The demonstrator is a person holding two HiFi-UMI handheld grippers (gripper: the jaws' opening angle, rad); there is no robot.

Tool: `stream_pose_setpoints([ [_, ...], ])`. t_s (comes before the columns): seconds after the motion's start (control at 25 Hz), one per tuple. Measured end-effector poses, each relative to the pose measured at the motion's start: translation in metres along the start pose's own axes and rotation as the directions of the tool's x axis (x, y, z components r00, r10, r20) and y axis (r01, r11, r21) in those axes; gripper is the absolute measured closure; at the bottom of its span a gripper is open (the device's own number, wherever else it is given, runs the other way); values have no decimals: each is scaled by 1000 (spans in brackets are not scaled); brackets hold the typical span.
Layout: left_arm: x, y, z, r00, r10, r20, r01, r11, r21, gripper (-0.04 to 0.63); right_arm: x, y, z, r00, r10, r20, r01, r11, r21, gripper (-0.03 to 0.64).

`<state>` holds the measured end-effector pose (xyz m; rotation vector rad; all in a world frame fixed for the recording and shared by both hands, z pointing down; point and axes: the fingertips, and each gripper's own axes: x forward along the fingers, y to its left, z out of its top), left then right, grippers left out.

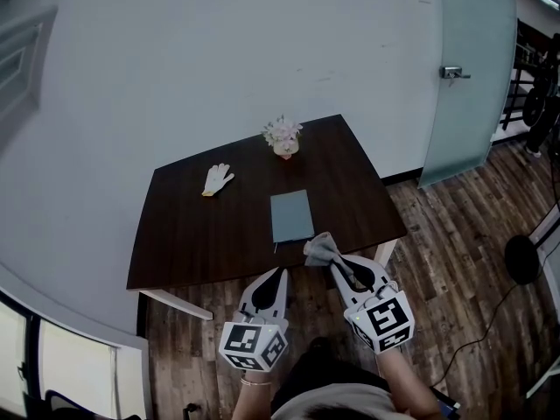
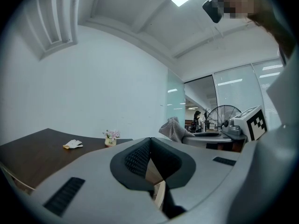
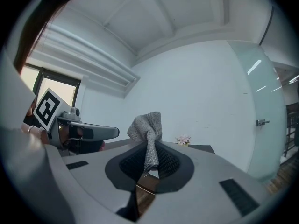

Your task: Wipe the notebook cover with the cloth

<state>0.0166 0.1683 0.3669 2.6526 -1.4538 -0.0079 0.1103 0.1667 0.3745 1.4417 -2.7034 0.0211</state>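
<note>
On the table the notebook lies centre-right, the glove far left, the flowers at the far edge, the cloth at the near edge.

Coarse knitted cloth, dark wooden table
</note>
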Motion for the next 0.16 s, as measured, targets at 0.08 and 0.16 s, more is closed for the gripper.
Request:
stream_pose_setpoints([
  [0.08,4,3,2,1000,-1,0,1,1000,-3,577,3,-3,1,1000,-3,-1,3,1000,3,583],
  [0.16,7,6,3,1000,-2,-1,2,1000,-2,577,7,-6,2,1000,-7,-1,7,1000,5,583],
])
